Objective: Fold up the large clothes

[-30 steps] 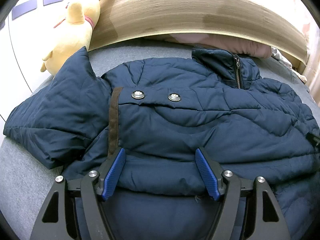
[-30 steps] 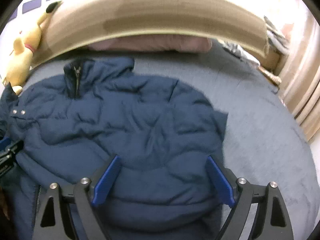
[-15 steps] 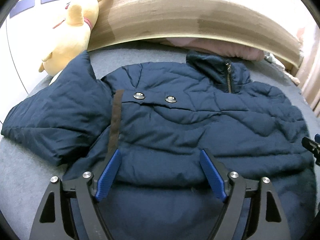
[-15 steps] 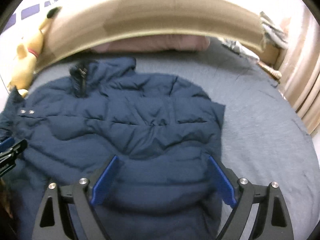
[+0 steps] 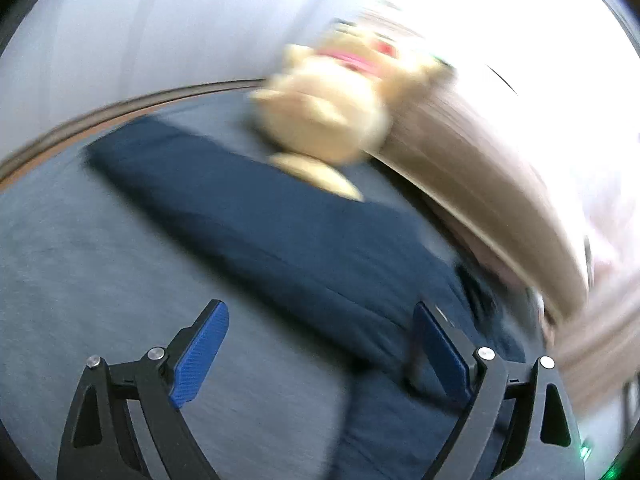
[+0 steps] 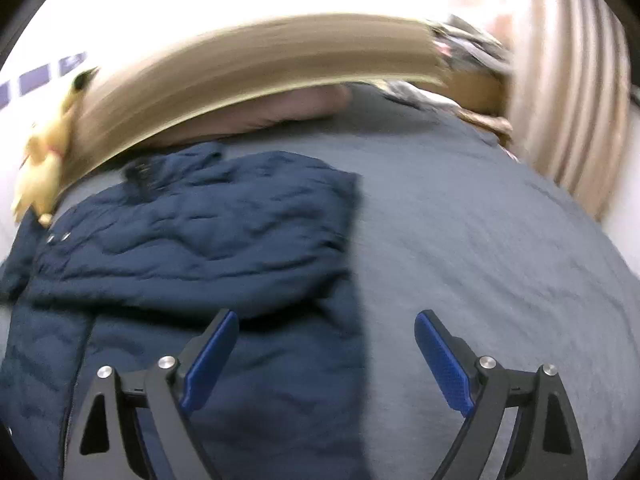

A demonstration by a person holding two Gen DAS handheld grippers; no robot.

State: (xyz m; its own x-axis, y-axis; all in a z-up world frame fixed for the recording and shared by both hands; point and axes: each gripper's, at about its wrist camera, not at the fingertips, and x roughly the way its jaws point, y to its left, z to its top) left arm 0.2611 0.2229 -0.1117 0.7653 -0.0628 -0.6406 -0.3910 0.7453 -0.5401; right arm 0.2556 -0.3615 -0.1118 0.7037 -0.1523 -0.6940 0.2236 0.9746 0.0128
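Observation:
A navy quilted jacket point(image 6: 192, 248) lies spread on a grey bed point(image 6: 480, 264), collar toward the headboard. In the blurred left wrist view its sleeve point(image 5: 248, 208) stretches out to the left, toward the bed's edge. My left gripper point(image 5: 320, 340) hovers over the spot where bed cover meets the sleeve's lower edge; its jaws are opening and nothing is between them. My right gripper point(image 6: 326, 352) stands open above the jacket's right edge, its left finger over the cloth, its right finger over bare bed cover, holding nothing.
A yellow plush toy point(image 5: 324, 120) sits at the sleeve's far side against the wooden headboard point(image 6: 260, 76). A pink pillow point(image 6: 280, 112) lies under the headboard. Striped curtains point(image 6: 568, 92) and crumpled cloth point(image 6: 460, 52) are at the right. Bare grey bed cover spreads right of the jacket.
My left gripper has swung left off the jacket's body and rolled, now facing the sleeve and plush toy, jaws wider. My right gripper has shifted right to the jacket's edge.

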